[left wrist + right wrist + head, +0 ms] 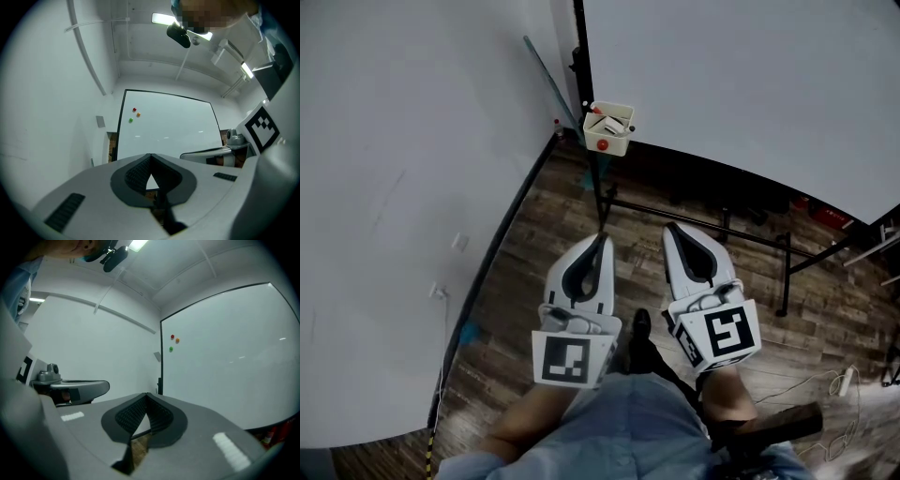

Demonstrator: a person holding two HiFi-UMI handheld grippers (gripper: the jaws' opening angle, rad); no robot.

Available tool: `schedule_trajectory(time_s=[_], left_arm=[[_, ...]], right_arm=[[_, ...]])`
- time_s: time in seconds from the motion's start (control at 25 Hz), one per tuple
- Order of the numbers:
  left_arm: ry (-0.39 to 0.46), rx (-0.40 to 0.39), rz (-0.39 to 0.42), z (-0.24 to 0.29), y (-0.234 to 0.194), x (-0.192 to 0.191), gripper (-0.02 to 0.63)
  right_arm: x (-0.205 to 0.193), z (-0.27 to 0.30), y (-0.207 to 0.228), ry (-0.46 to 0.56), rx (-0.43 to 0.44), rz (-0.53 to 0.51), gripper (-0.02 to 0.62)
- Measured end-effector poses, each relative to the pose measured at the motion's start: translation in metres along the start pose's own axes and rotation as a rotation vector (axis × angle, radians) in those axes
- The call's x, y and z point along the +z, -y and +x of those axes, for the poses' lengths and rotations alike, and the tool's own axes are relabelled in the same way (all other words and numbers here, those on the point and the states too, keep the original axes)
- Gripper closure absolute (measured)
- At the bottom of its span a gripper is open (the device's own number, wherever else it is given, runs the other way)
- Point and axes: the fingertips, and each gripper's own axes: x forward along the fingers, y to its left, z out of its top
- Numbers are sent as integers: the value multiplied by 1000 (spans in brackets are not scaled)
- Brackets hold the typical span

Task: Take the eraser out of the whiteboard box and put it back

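A small cream whiteboard box (609,131) hangs at the lower left corner of the whiteboard (750,84), with a red dot on its front. Light and dark items lie in it; I cannot pick out the eraser among them. My left gripper (602,240) and right gripper (671,228) are held side by side over the floor, well short of the box, pointing towards it. Both are shut with nothing between the jaws. The left gripper view shows its shut tips (150,155) facing the whiteboard (168,126). The right gripper view shows its shut tips (146,394).
The whiteboard stands on a black frame (712,225) with legs on the wood floor. A white wall (394,187) runs along the left. Small coloured magnets (134,114) sit on the board. A power strip (847,380) with cable lies at the right.
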Motion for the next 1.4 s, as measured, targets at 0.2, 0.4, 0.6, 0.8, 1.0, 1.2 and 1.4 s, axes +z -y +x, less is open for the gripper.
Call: schedule_trajectory(time_s=[0.2,0.4,0.6,0.8,1.0,1.2,1.4], left_arm=[[-10,15,18,38,-8,-6,603],[-11,56,32,81,-21,-10,603],[4,109,51,117,-30,-6,603],[-8,145,63,139,-37,-8,603],[-13,178,66,155,-50,-11,603],[-10,205,63,168,-69,-13,603],[0,223,52,185,-95,-16,603]], right_arm=[[-3,30,28,5,19,14,594],[-5,68,55,12,66,23,594],[-3,99,76,19,133,20,594],[-2,122,91,25,174,23,594],[-2,143,98,20,212,19,594],[1,170,99,22,242,3,594],[0,202,98,16,270,-18,594]])
